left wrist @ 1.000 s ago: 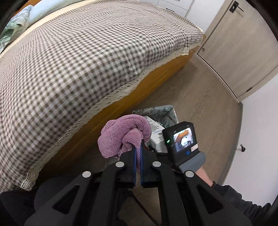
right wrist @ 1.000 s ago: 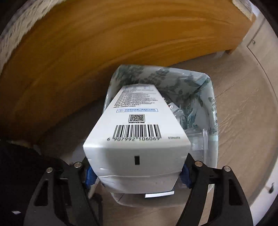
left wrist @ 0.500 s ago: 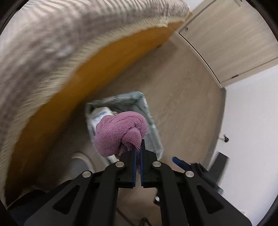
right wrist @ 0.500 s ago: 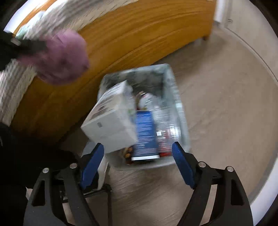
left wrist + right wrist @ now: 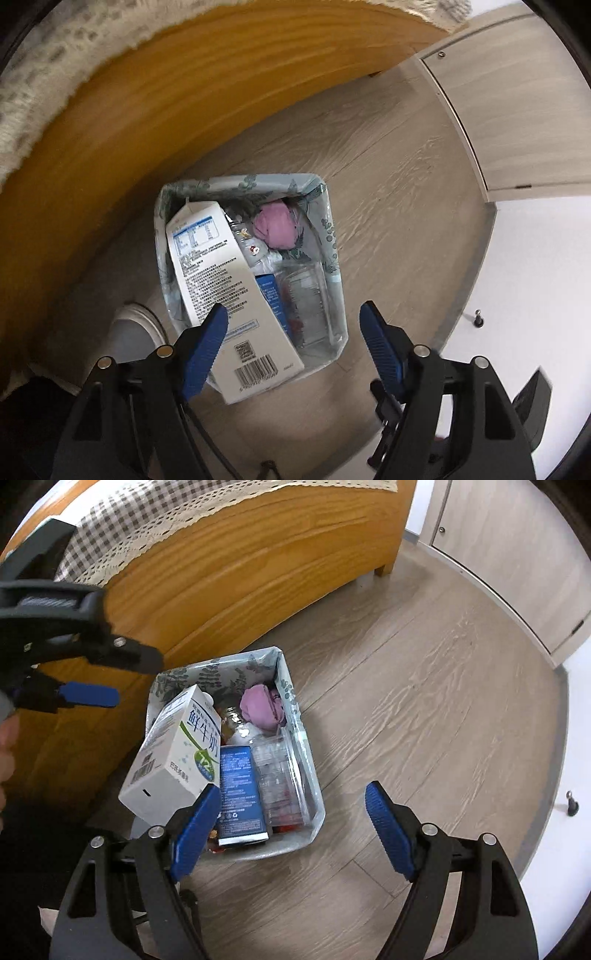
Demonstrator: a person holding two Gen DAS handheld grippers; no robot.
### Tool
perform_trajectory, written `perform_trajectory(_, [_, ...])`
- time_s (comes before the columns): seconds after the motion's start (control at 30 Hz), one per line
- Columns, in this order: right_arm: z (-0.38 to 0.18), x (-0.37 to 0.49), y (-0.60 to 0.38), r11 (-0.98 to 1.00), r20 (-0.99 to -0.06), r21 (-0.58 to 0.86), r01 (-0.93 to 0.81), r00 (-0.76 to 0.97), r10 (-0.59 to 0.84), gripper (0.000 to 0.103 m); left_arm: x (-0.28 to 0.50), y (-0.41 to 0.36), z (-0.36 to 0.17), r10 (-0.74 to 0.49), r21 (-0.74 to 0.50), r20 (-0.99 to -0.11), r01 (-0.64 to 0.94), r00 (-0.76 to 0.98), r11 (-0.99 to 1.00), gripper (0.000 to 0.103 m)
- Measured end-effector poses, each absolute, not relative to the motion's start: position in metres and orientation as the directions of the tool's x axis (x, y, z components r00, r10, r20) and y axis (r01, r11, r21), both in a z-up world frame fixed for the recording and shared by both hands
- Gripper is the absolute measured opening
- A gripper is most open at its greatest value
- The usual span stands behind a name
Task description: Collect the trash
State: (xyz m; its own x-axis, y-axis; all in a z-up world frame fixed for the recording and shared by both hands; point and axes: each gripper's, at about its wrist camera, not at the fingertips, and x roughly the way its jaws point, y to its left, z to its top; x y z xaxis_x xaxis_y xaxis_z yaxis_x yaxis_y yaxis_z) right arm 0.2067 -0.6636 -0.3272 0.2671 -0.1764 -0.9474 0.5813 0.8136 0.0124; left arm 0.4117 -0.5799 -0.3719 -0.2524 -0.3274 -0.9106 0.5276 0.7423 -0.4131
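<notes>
Landmark: we place everything against the lined trash bin (image 5: 334, 258), which stands on the wood floor (image 5: 388, 155) just beside the bed frame (image 5: 184, 92).
Left gripper (image 5: 291, 341): we hold it above the bin's near end, pointing steeply down; its jaws are opening and nothing is between them, so the drop falls inside the rim.
Purple cloth (image 5: 277, 225): it lies bunched in the bin's far end, apart from both grippers, resting on the other trash.
Right gripper (image 5: 291, 825): we carry it released and empty over the bin's near corner, clear of the left one, so the two do not collide.
Milk carton (image 5: 177, 753): it leans tilted on the bin's bed-side wall, its base sticking out over the near rim, too long to lie flat, we judge.
Other contents: a blue box (image 5: 240, 790) and a clear plastic container (image 5: 280, 779) lie side by side in the bin's near half.
Progress: we judge this drop done.
Risk: the overhanging carton could tip out if knocked.
</notes>
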Motion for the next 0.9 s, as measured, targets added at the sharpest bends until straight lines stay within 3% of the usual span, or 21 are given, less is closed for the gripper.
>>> perform_trajectory(0.47, [-0.287,0.235,-0.667,0.814,-0.931,-0.096,0.573,0.239,-0.278,0.077,0.419,-0.55,-0.293,-0.413,-0.401,-0.901,0.615,-0.132,0.679,0.071])
perform_trajectory(0.9, [-0.157,0.339,-0.613,0.863,-0.811,-0.144,0.484,0.442,-0.383,0.077,0.465,-0.443,-0.134,-0.565,-0.331,-0.804,0.65,0.185,0.684,0.074])
